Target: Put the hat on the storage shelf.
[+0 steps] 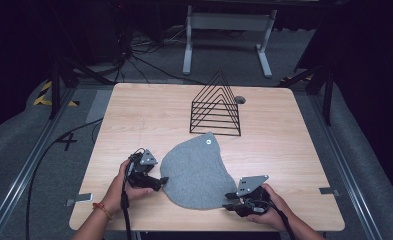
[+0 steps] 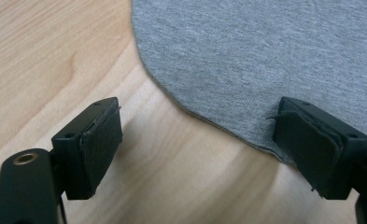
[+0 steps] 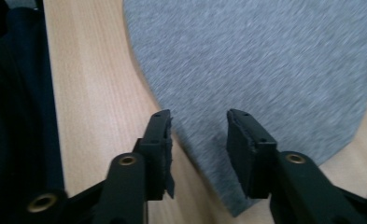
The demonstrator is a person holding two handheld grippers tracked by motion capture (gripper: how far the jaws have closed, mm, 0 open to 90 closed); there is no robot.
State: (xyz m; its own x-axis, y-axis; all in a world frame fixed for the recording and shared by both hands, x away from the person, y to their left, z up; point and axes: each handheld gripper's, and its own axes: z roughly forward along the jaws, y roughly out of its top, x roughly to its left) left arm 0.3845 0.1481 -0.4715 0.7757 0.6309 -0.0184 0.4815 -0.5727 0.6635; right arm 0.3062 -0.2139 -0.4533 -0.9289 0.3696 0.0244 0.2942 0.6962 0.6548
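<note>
Left gripper (image 2: 197,149) gaped wide at cloth (image 2: 265,60) edge. Right gripper (image 3: 197,144) parted, seemingly straddling cloth corner; view blurred.

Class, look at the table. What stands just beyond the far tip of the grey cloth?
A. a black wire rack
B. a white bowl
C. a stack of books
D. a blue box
A: the black wire rack, shaped like nested triangles, stands upright past the far tip of the grey cloth.

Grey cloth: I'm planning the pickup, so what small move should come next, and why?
Probably close both grippers on the grey cloth. The left gripper and right gripper are open, each straddling the cloth's edge on the table, neither gripping yet.
</note>
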